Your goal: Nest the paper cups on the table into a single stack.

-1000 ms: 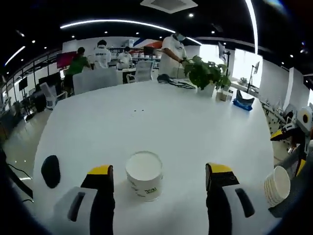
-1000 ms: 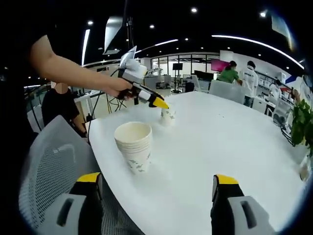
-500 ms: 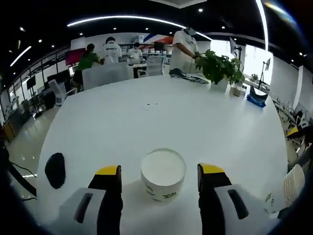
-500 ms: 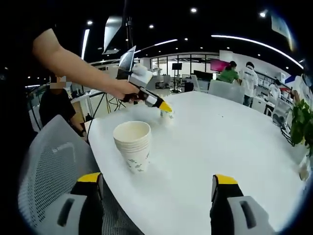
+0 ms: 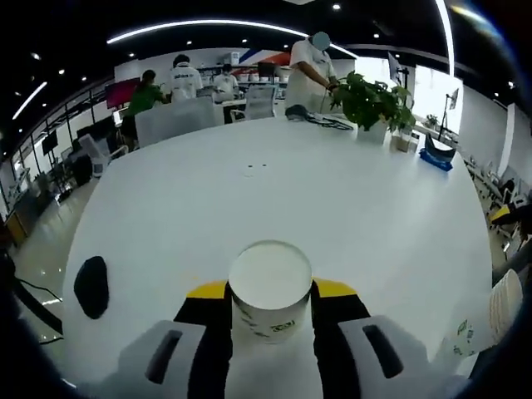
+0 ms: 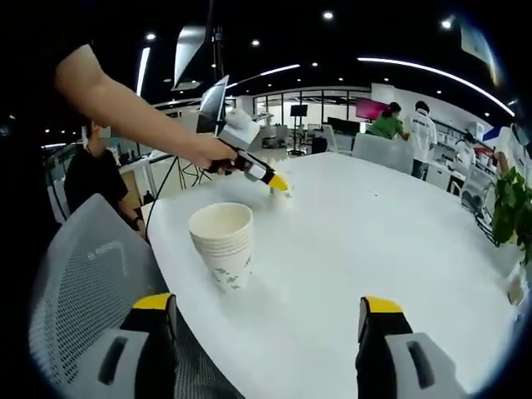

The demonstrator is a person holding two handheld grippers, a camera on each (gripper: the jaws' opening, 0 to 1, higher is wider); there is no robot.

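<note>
Step in hand: picking up 1 loose paper cup (image 5: 269, 291) on the white table (image 5: 332, 208). Left gripper (image 5: 269, 293) has its jaws pressed on the cup's 2 sides, cup upright. Right gripper (image 6: 268, 320) has jaws wide apart, holding nothing, w/ the cup stack (image 6: 222, 245) ahead. Next, likely: lift cup, drop into stack. Nearby: black object (image 5: 91, 285), potted plant (image 5: 370, 104), mesh chair (image 6: 83, 266). Path looks unobstructed.
</note>
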